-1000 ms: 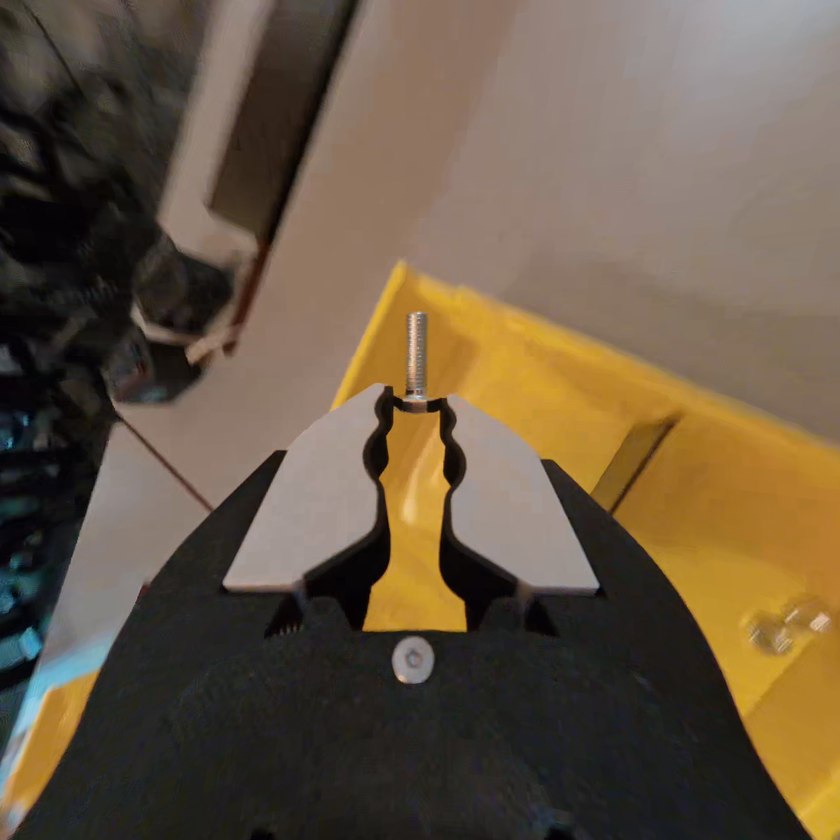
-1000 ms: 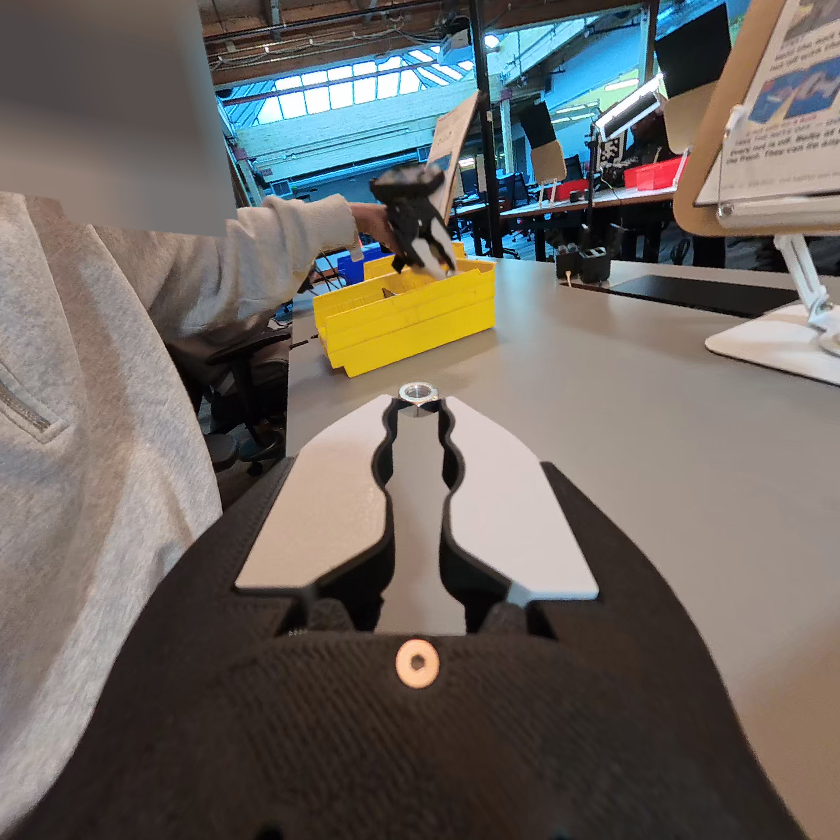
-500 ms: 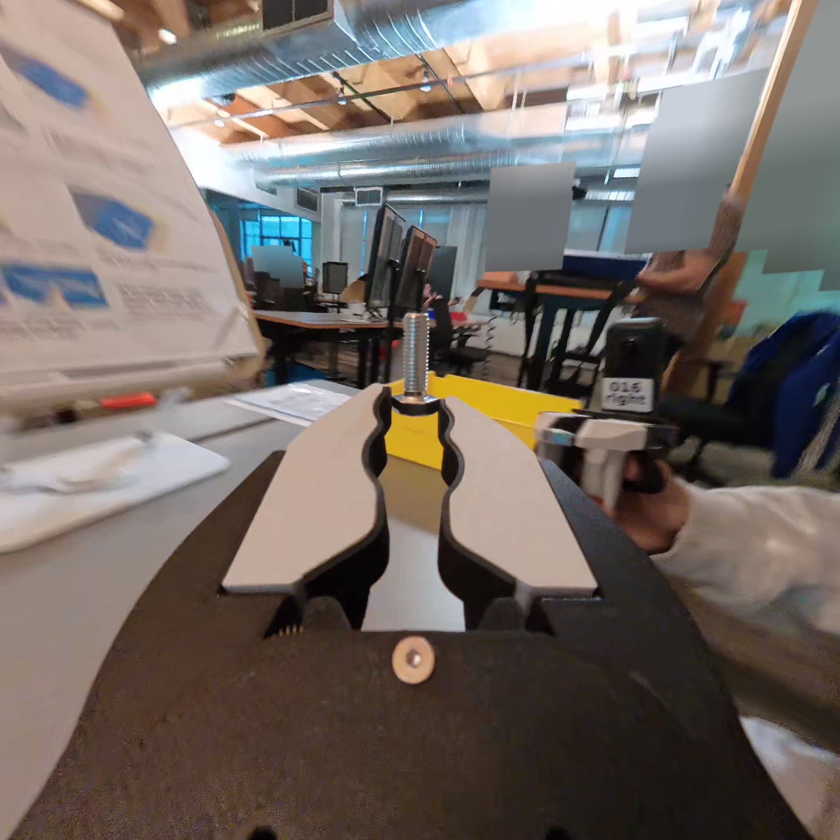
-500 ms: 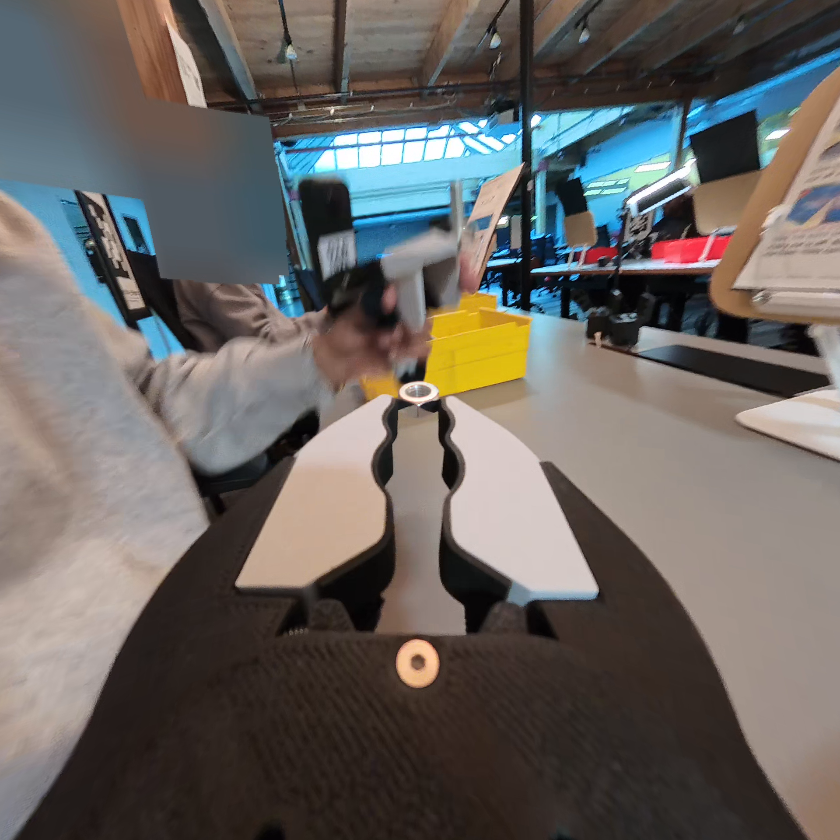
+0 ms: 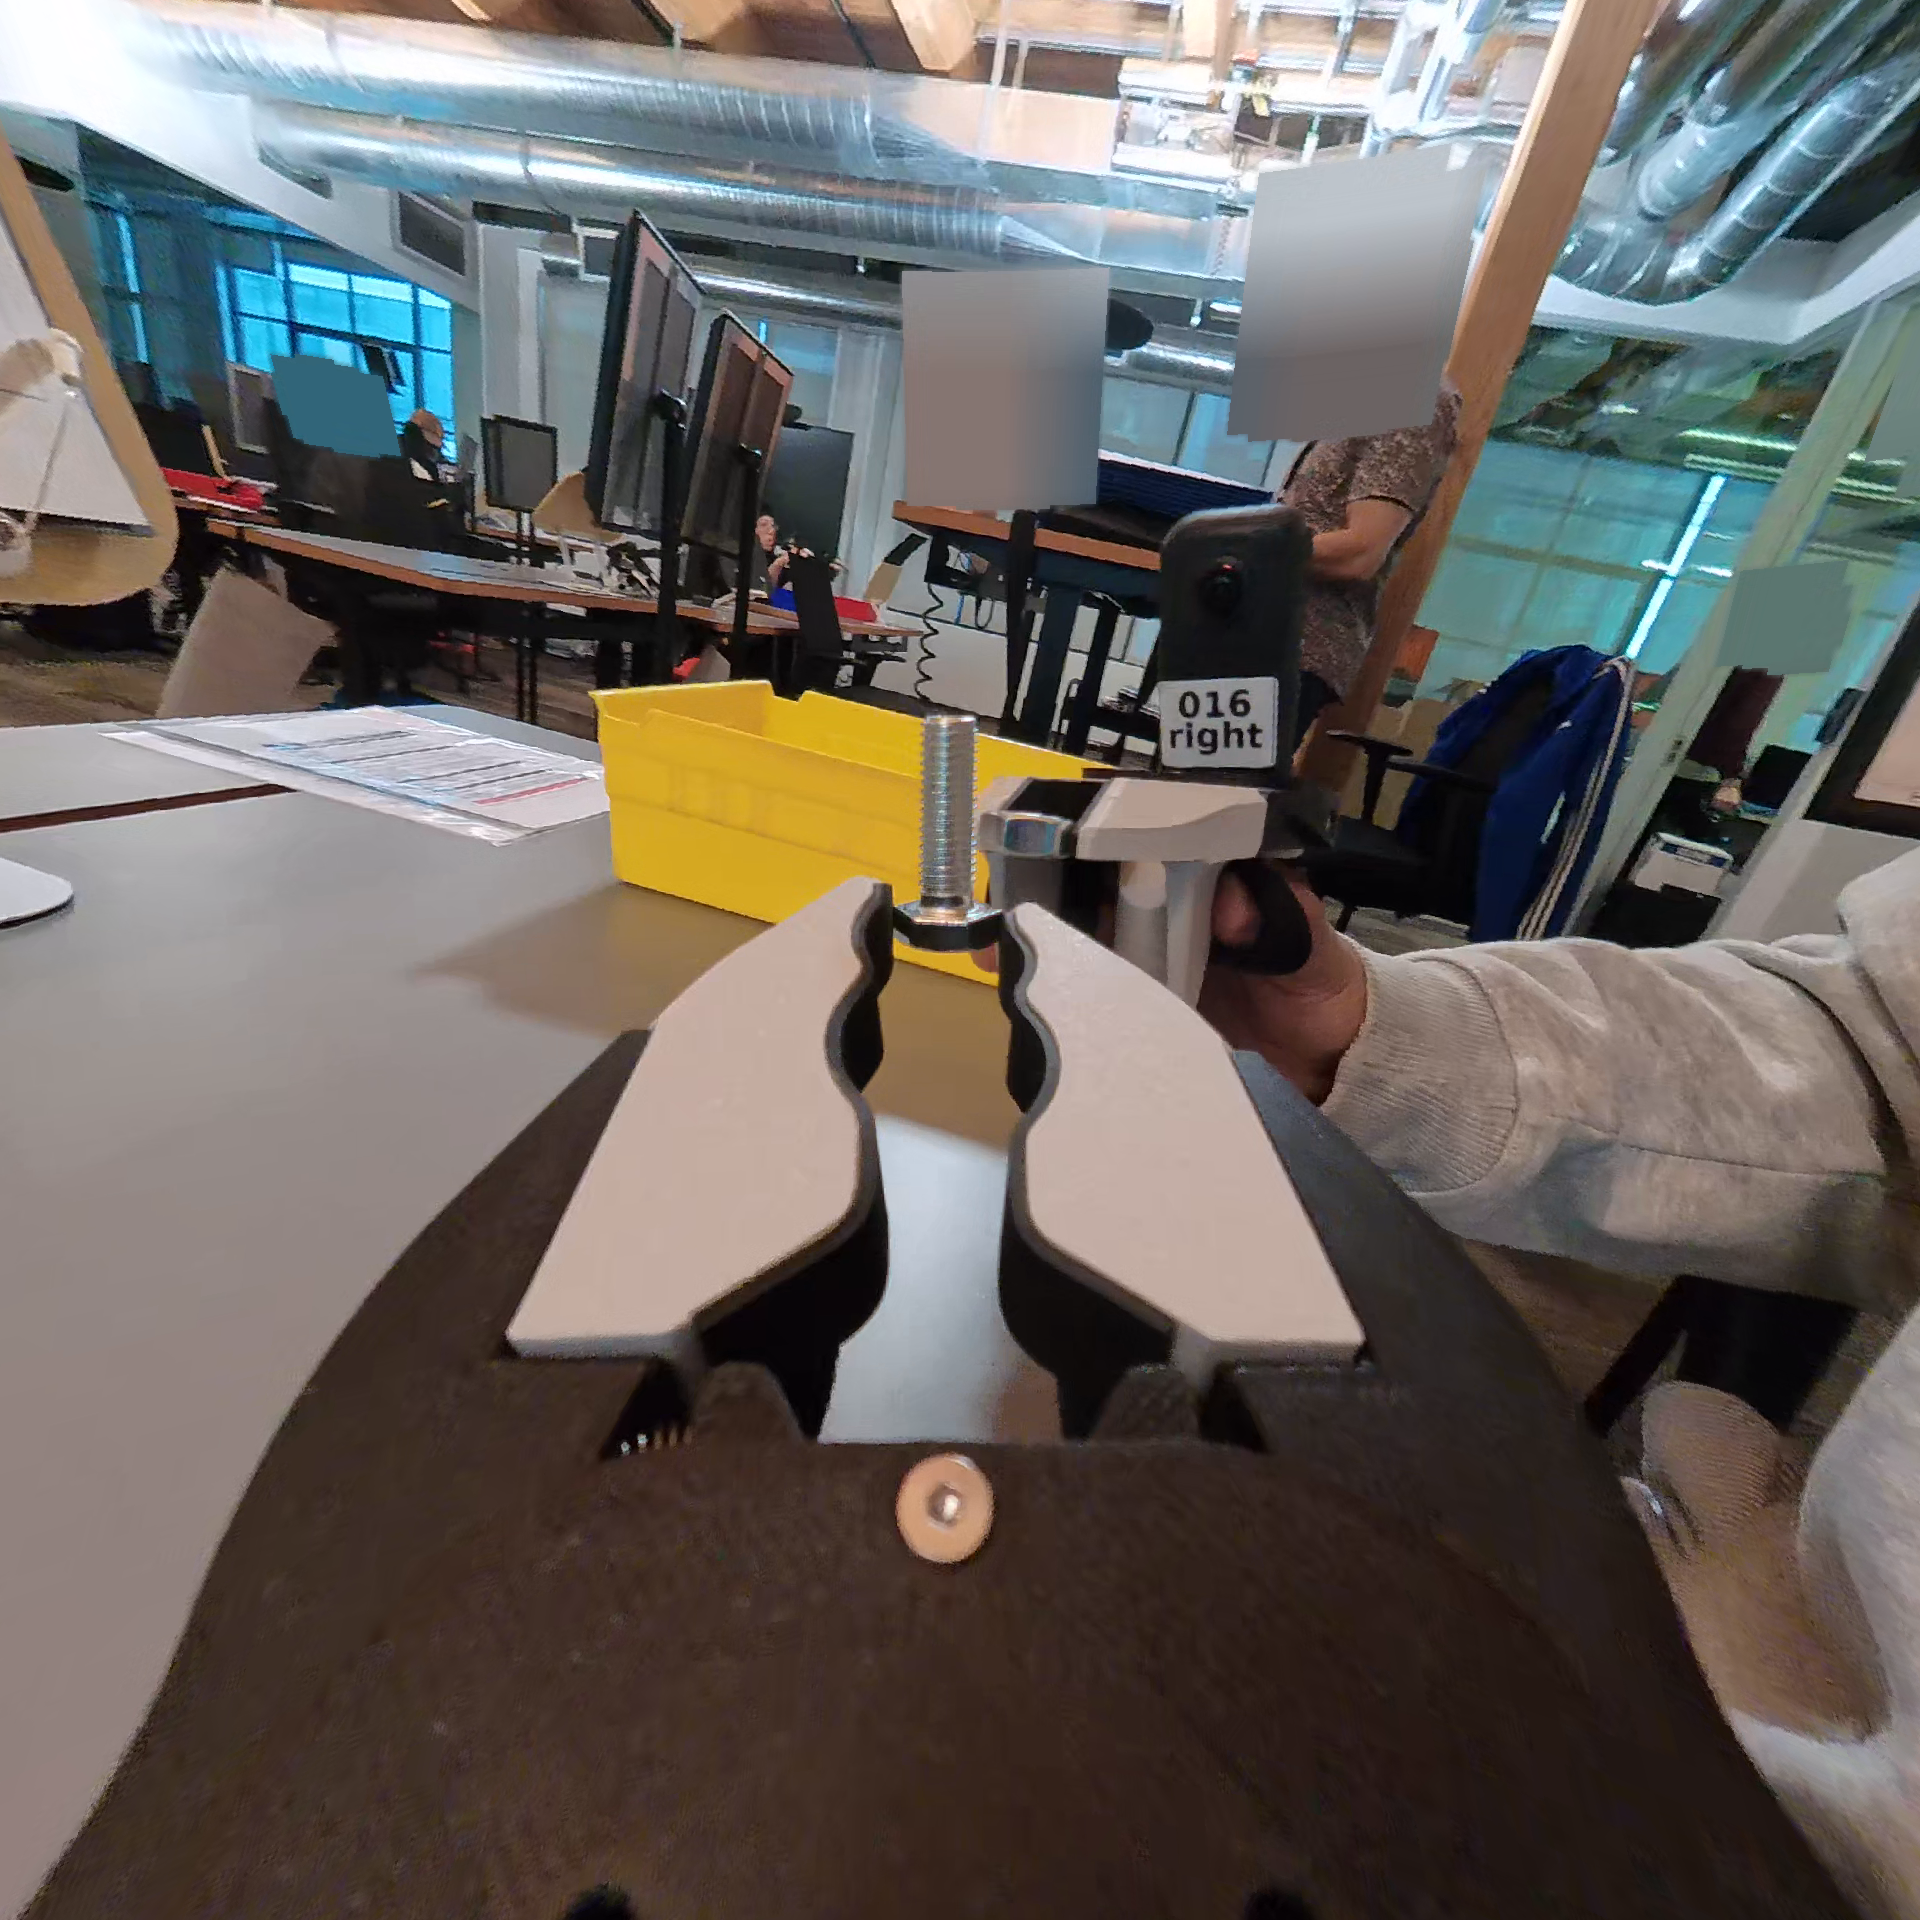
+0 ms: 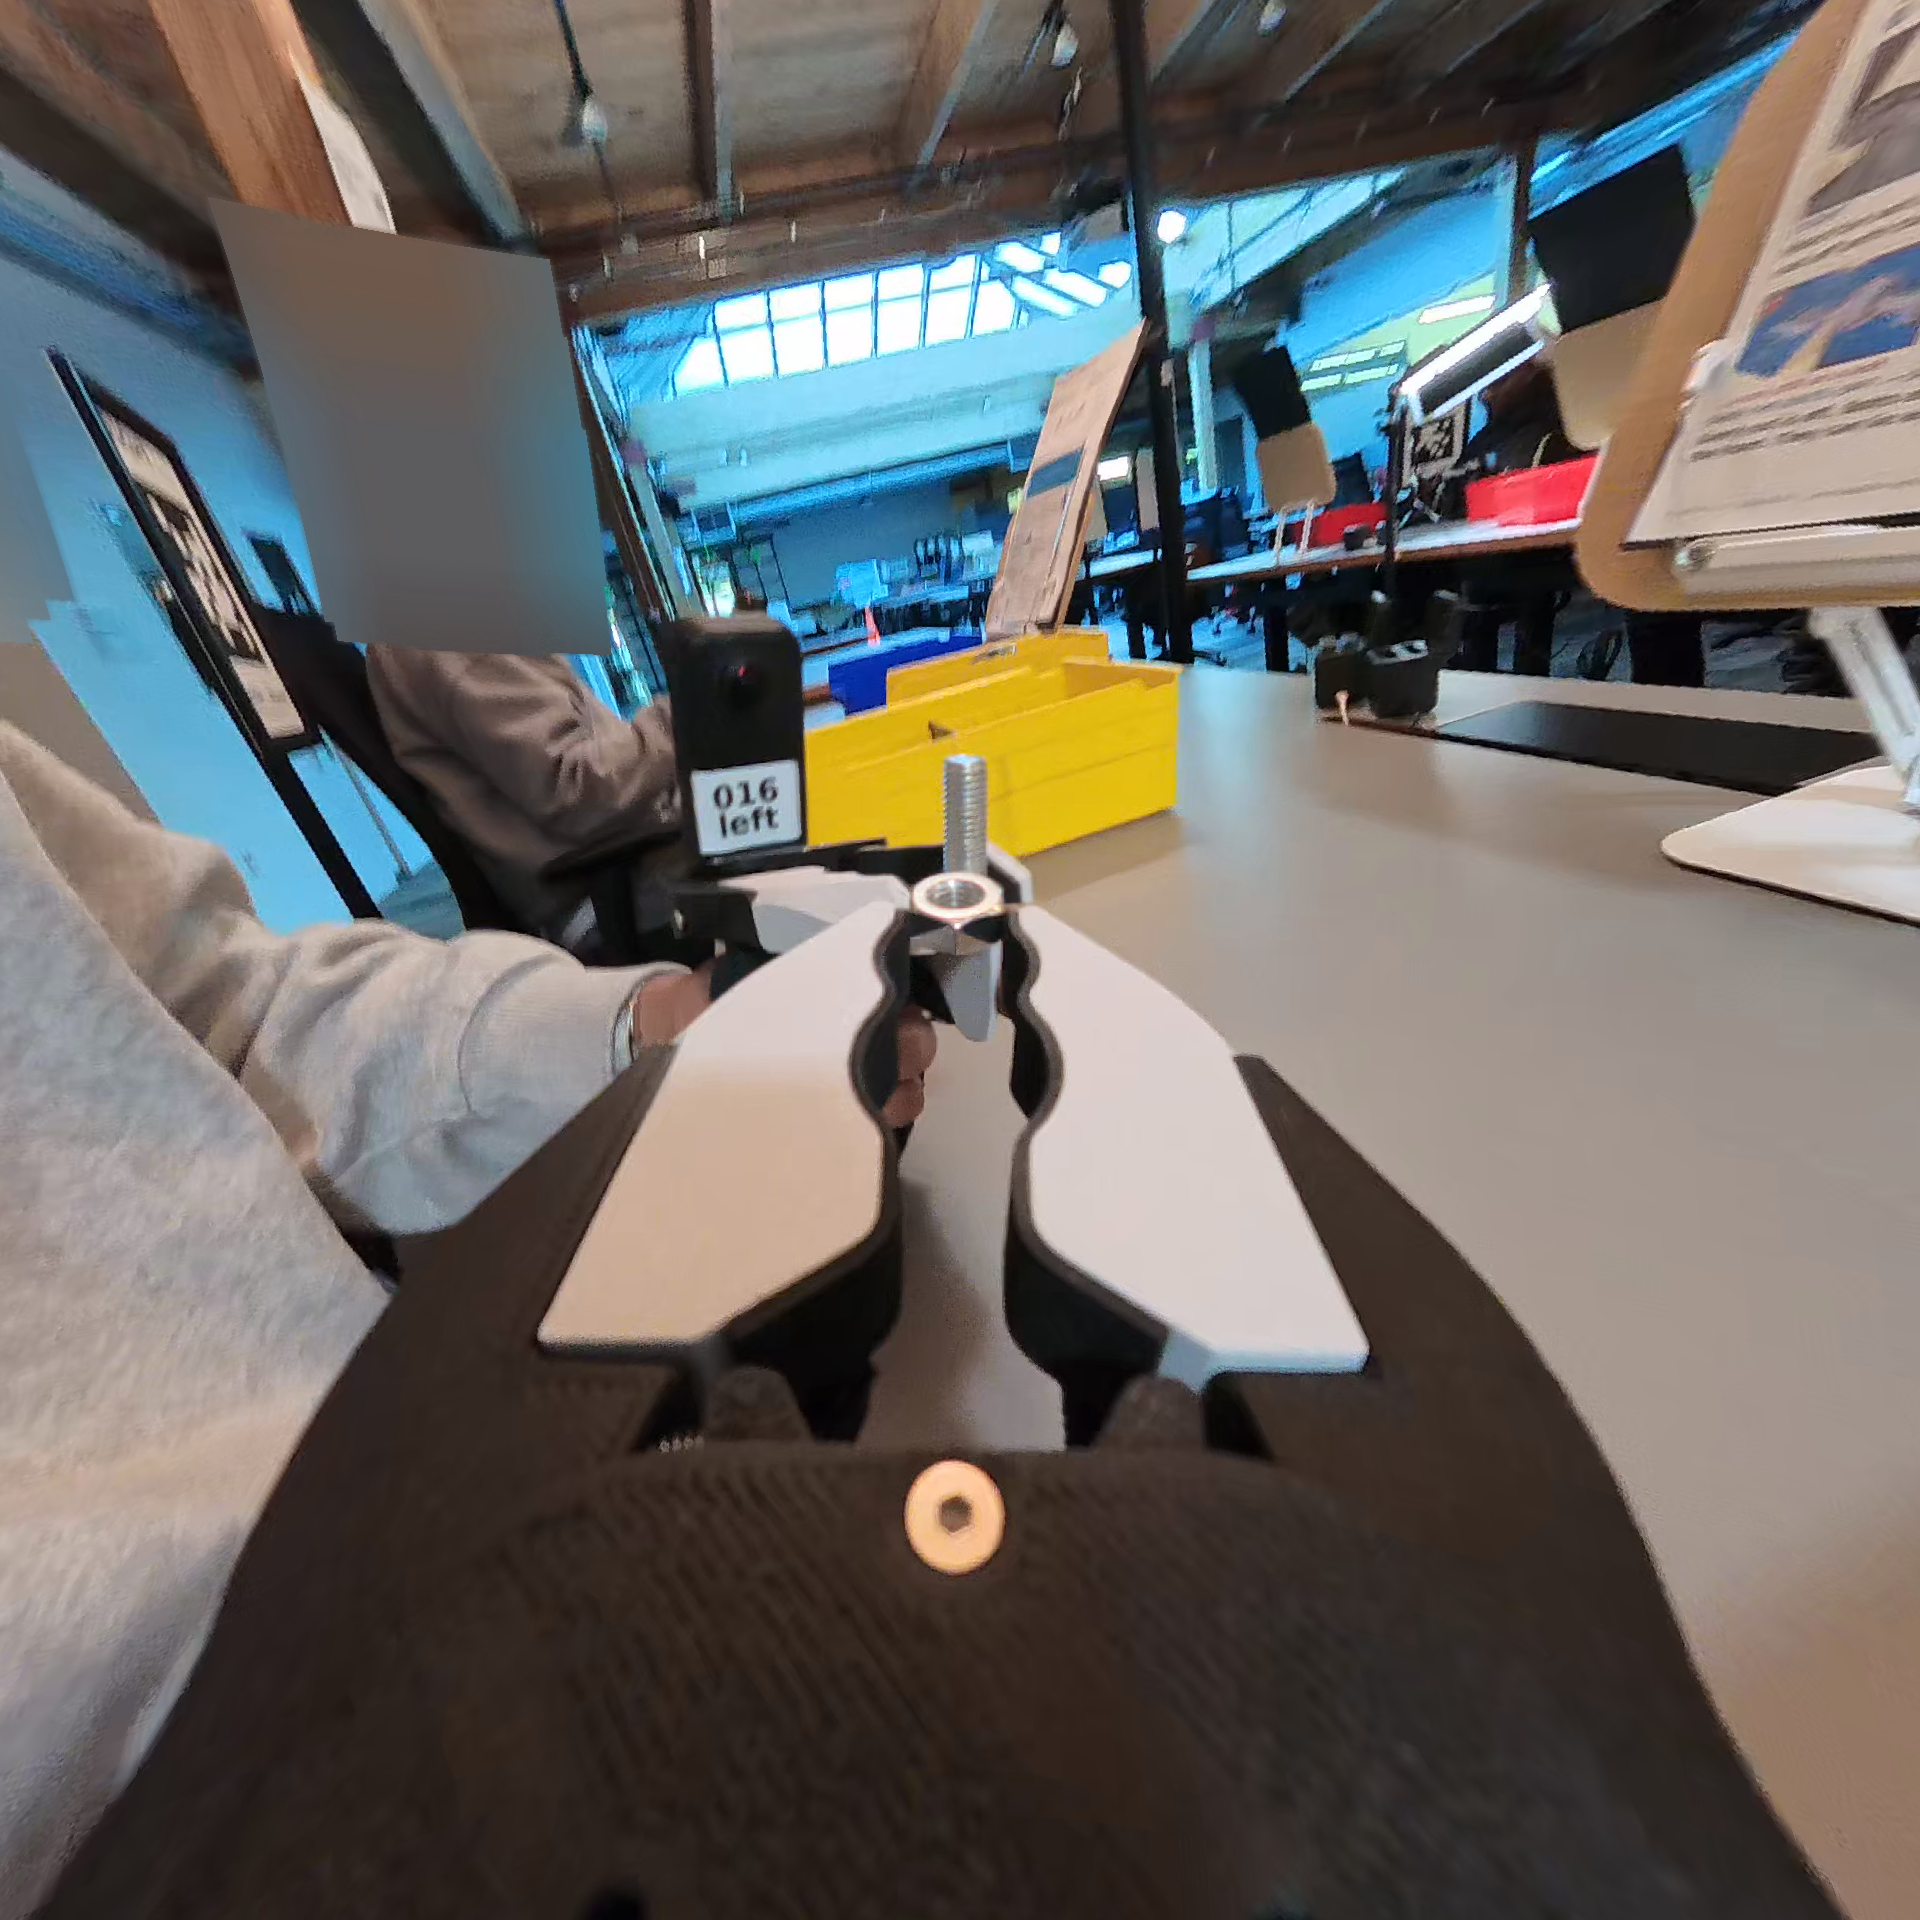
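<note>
My left gripper [image 5: 945, 925] is shut on the head of a silver bolt [image 5: 948, 805], which stands upright with its thread pointing up. My right gripper [image 6: 954, 914] is shut on a silver hex nut [image 6: 954, 902], held flat with its hole facing up. In the left wrist view the right gripper [image 5: 1023, 836] holds the nut [image 5: 1023, 833] just right of the bolt's shaft, about halfway up it. In the right wrist view the bolt [image 6: 963, 821] stands just behind the nut, with the left gripper [image 6: 971, 883] under it. Both are held above the grey table [image 5: 260, 1039].
A yellow bin [image 5: 769, 800] sits on the table behind the grippers; it also shows in the right wrist view [image 6: 1029, 748]. A white stand base [image 6: 1797, 852] with a paper board [image 6: 1787, 312] is at the right. A plastic-sleeved sheet [image 5: 384, 764] lies far left. People sit and stand at desks beyond.
My left gripper lifted the bolt out of the yellow bin and swung over the table. The two grippers came together, so the nut now sits next to the bolt's shaft.
</note>
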Tool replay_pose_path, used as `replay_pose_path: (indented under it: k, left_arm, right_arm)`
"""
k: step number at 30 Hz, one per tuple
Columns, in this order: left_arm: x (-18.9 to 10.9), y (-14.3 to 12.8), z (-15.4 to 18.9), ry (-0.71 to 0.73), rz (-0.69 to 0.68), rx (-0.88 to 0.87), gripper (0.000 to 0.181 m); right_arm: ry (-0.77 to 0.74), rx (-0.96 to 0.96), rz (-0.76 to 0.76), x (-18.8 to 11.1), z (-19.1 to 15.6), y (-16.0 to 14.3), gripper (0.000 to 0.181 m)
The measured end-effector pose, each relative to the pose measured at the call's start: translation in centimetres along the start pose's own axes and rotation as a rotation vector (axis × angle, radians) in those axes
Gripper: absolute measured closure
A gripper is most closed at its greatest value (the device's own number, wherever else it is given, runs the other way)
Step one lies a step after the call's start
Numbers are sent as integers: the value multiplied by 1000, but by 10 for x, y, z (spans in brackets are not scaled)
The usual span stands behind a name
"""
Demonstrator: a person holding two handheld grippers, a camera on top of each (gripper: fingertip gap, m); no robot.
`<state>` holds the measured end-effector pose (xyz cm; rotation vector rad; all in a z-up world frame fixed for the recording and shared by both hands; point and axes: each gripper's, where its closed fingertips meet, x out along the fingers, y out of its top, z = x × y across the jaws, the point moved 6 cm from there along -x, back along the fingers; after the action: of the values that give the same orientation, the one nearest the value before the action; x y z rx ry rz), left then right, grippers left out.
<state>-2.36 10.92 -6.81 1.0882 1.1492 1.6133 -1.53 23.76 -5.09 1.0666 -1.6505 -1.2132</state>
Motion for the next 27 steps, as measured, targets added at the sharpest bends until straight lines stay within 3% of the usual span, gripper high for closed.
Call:
replay_pose_path:
  k: [12, 27]
  left_arm:
    - [6, -11, 8, -61, -59, 20, 160]
    - [10, -19, 5, 45, -179, 126, 160]
  right_arm:
    - [10, -2, -41, 7, -2, -6, 164]
    - [-13, -5, -12, 4, 0, -1, 165]
